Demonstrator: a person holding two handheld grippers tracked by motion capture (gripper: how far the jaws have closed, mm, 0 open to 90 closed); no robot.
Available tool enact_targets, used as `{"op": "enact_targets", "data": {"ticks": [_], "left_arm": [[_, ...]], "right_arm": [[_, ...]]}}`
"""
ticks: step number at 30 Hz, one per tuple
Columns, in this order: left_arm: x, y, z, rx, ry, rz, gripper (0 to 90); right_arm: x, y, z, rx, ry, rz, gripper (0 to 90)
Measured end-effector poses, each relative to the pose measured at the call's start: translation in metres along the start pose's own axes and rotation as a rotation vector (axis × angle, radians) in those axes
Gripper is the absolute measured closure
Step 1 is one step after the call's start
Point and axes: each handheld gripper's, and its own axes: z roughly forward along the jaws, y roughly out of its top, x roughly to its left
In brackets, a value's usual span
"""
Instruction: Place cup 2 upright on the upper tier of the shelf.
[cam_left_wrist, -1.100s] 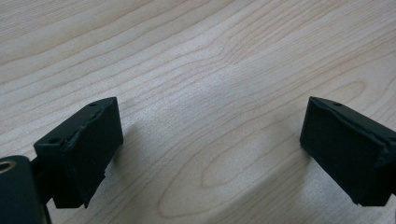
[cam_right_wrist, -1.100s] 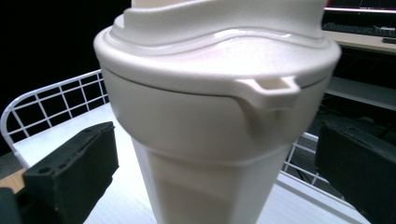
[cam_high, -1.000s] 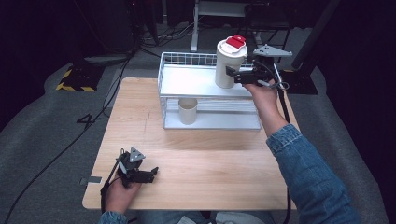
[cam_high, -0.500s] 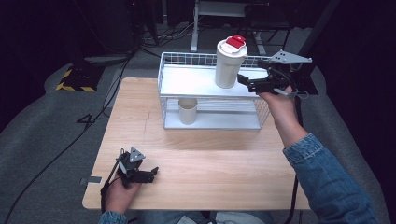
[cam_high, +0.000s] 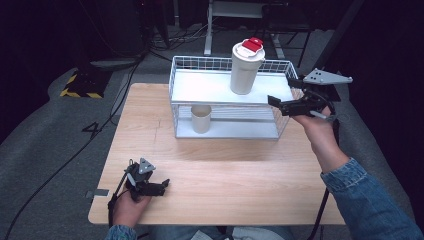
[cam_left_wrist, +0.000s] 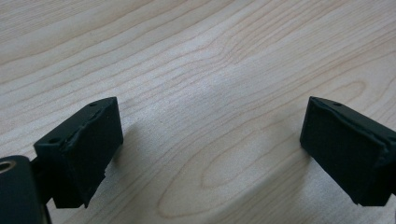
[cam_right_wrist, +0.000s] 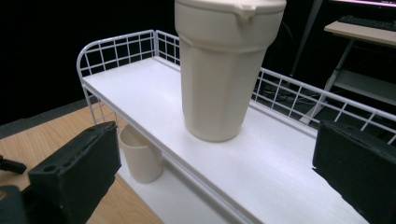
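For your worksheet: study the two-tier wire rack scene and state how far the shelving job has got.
Done: the tall cream tumbler with a red-tabbed lid stands upright on the top shelf of the white wire rack. In hand: nothing; the right gripper is open beside the rack, apart from the tumbler, and the left gripper rests open on the wooden table. The small cream cup sits on the lower shelf; further steps aren't evident.

Tall cream tumbler (cam_high: 246, 70) with red-tabbed lid, upright on the wire rack's (cam_high: 220, 64) white top shelf.
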Motion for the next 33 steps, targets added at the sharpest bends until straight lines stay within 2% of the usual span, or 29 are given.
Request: {"op": "enact_targets", "data": {"ticks": [8, 10, 18, 25, 29, 33], "left_arm": [[0.000, 0.000, 0.000, 0.001, -0.002, -0.001, 6.4], [0.000, 0.000, 0.000, 0.001, -0.002, 0.001, 6.3], [0.001, 0.002, 0.002, 0.001, -0.006, 0.008, 5.7], [0.001, 0.002, 0.001, 0.004, -0.008, 0.009, 5.7], [0.001, 0.002, 0.001, 0.004, -0.008, 0.008, 5.7], [0.001, 0.002, 0.002, 0.001, -0.005, 0.008, 5.7]], "right_arm": [[0.002, -0.018, -0.016, 0.019, 0.010, 0.002, 1.2], [0.002, -0.029, -0.024, 0.036, 0.022, 0.008, 1.2], [0.000, -0.057, -0.042, 0.068, 0.016, 0.033, 1.2], [-0.004, -0.083, -0.049, 0.107, 0.010, 0.056, 1.2], [-0.004, -0.099, -0.050, 0.145, 0.008, 0.054, 1.2], [-0.004, -0.116, -0.051, 0.178, 0.005, 0.070, 1.2]]}}
